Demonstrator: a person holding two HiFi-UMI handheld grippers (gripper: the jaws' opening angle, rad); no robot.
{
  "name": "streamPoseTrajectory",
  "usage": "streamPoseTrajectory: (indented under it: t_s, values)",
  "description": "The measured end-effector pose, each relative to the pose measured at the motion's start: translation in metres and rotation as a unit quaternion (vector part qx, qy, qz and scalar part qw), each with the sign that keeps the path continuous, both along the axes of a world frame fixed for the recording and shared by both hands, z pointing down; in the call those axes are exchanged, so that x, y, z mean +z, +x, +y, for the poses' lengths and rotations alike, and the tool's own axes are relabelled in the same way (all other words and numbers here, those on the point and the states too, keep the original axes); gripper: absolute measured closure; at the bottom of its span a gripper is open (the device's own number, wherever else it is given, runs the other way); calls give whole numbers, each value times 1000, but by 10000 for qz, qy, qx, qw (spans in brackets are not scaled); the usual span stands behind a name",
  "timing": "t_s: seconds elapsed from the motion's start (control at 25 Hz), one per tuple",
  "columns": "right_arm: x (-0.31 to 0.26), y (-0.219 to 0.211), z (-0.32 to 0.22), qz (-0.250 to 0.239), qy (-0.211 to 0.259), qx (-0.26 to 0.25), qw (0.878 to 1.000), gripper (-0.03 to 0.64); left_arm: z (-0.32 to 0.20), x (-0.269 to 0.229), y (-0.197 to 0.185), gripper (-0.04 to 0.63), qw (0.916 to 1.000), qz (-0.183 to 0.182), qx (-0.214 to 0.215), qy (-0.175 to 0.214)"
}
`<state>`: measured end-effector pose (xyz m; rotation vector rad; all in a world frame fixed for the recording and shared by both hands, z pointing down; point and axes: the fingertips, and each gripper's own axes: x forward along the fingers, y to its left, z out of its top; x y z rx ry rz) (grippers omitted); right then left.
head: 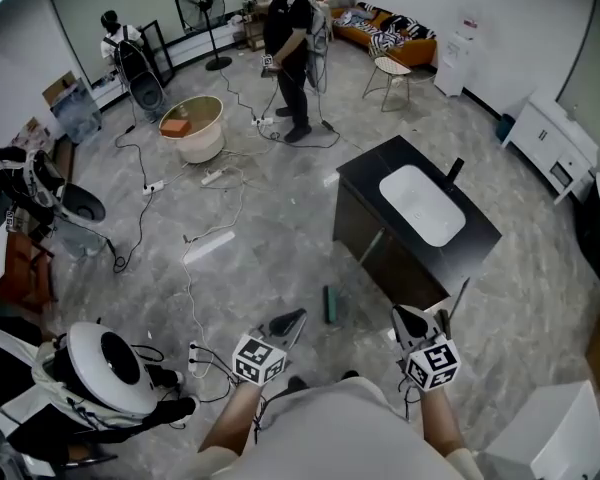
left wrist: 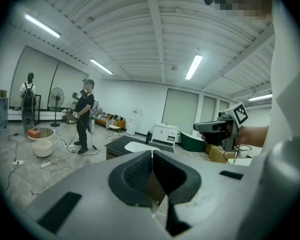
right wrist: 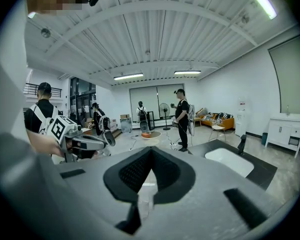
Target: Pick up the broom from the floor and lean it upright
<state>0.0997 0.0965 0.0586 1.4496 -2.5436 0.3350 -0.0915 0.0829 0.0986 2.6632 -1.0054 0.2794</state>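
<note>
Grey floor (head: 230, 288) carried a slim dark-green piece, probably the broom (head: 330, 305), near the black sink cabinet (head: 380, 258); its handle could not be made out. The left gripper (head: 298, 317) and right gripper (head: 407, 315) hung above it, fingers pressed together, empty. The broom was probably light and stiff, best gripped mid-handle.

Open floor (head: 290, 258) ahead, sink cabinet (head: 372, 171) blocking right, cables (head: 189, 288) trailing left
</note>
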Motion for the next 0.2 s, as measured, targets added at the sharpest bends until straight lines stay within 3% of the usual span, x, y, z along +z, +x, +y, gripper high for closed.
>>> streamPoseTrajectory:
  t_s: [0.2]
  values:
    - [0, 8, -3, -40, -2, 19, 10000, 618, -2, -2, 7, 584, 10000, -20, -40, 39]
